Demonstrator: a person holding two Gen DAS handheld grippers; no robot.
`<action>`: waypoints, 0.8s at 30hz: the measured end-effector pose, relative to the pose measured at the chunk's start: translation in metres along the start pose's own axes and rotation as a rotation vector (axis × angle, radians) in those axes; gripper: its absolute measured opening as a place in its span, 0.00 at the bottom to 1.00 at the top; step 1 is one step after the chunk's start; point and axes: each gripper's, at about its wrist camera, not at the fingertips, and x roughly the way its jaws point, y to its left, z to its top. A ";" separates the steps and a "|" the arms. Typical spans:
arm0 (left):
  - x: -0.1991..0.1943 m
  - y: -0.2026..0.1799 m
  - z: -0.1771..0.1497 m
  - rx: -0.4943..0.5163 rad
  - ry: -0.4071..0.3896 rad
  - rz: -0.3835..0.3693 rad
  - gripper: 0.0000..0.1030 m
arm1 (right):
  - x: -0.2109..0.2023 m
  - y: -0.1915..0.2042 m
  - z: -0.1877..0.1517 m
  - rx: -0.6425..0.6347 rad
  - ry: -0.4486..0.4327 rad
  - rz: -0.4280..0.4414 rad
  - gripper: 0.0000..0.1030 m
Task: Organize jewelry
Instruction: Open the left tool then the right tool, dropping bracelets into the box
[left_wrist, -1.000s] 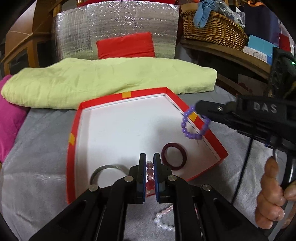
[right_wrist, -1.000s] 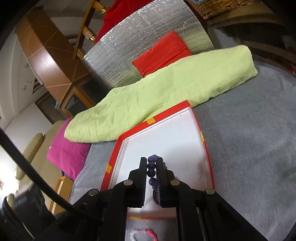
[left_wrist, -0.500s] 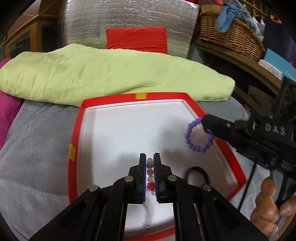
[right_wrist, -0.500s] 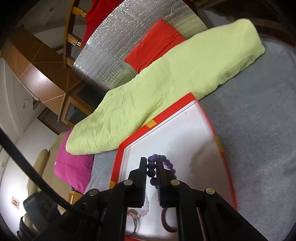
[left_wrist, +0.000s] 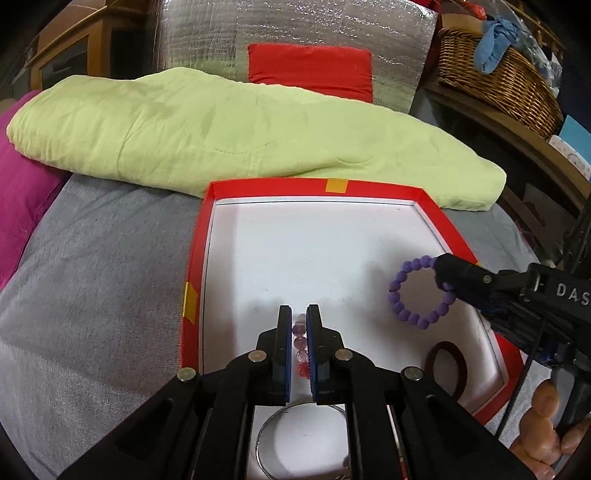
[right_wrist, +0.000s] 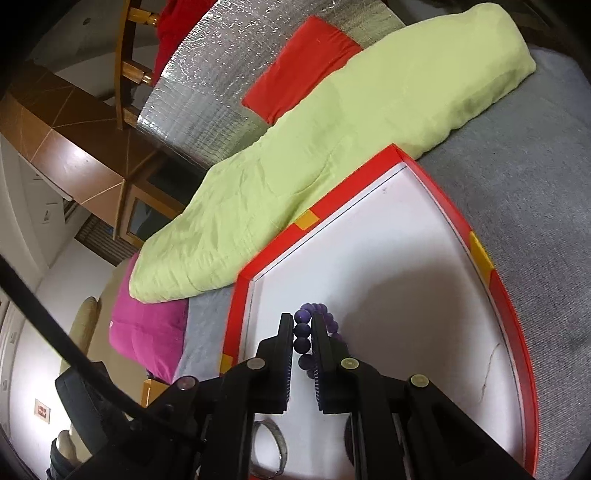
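A red-rimmed white tray (left_wrist: 207, 236) lies on the grey cover; it also shows in the right wrist view (right_wrist: 517, 317). My left gripper (left_wrist: 299, 325) is shut on a pink bead bracelet (left_wrist: 300, 341) and holds it over the tray's near left part. My right gripper (right_wrist: 303, 332) is shut on a purple bead bracelet (right_wrist: 301, 343), which hangs over the tray's right side in the left wrist view (left_wrist: 417, 295). A dark red bangle (left_wrist: 447, 363) and a silver bangle (left_wrist: 269, 435) lie in the tray near its front edge.
A light green folded quilt (left_wrist: 221, 125) lies just behind the tray. A magenta cushion (left_wrist: 22, 192) sits at the left, a red cushion (left_wrist: 310, 70) on silver foil behind. A wicker basket (left_wrist: 498, 77) stands on a shelf at the right.
Both grippers have moved forward over the tray with their bracelets. The two bangles now lie nearer to and partly under the left gripper.
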 end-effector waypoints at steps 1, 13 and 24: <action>0.002 0.000 0.000 0.000 0.009 0.014 0.08 | -0.001 -0.001 0.001 0.002 -0.004 -0.008 0.10; -0.014 0.012 0.000 0.000 -0.009 0.124 0.56 | -0.025 0.000 0.011 -0.062 -0.036 -0.138 0.48; -0.048 0.028 -0.003 -0.017 -0.042 0.233 0.66 | -0.063 0.008 0.003 -0.151 -0.049 -0.172 0.48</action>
